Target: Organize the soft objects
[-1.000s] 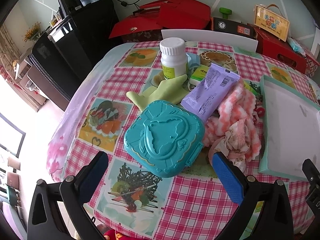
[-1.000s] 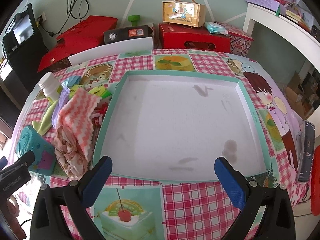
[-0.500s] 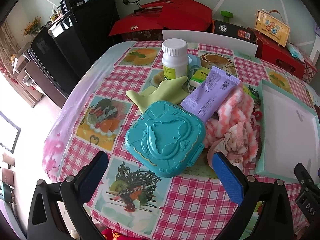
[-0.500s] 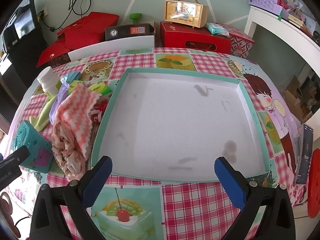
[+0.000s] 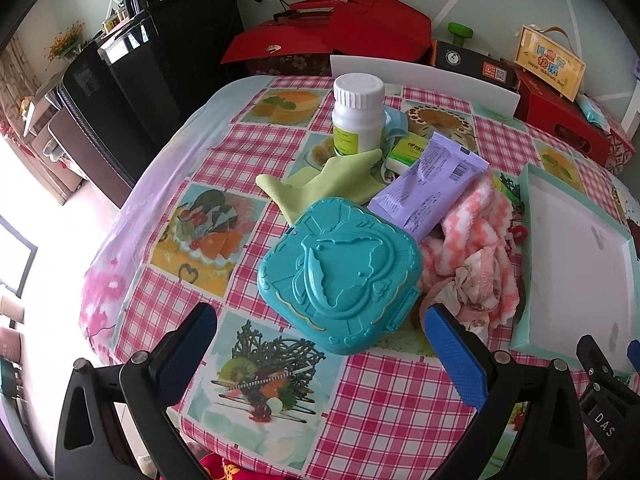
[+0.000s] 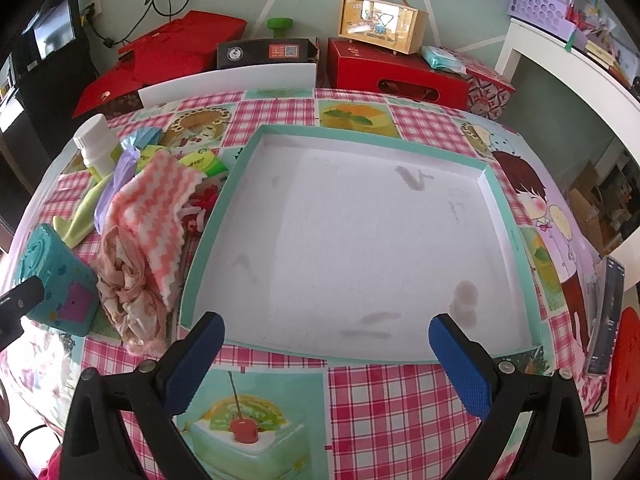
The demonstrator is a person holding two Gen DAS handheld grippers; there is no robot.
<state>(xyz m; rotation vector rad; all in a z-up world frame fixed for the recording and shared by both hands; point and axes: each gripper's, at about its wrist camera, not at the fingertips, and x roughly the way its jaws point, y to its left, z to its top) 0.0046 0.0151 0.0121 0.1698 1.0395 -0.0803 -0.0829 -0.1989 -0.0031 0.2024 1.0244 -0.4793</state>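
Both tools hang wide and empty above the tabletop (image 6: 400, 408). The pink striped cloth (image 5: 476, 216) lies heaped between the teal case (image 5: 340, 272) and the tray (image 6: 224, 216), just ahead-right of the left tool (image 5: 320, 344), which looks nearer than the right tool (image 6: 326, 350)

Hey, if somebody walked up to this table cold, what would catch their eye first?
Probably the heap on the table's left side: a teal plastic case nearest the camera, with a pink-and-white striped cloth bunched against it, a purple packet and a white bottle behind. Next, the big shallow teal-rimmed tray to the right, with nothing in it. Both the left gripper and right gripper hover open.
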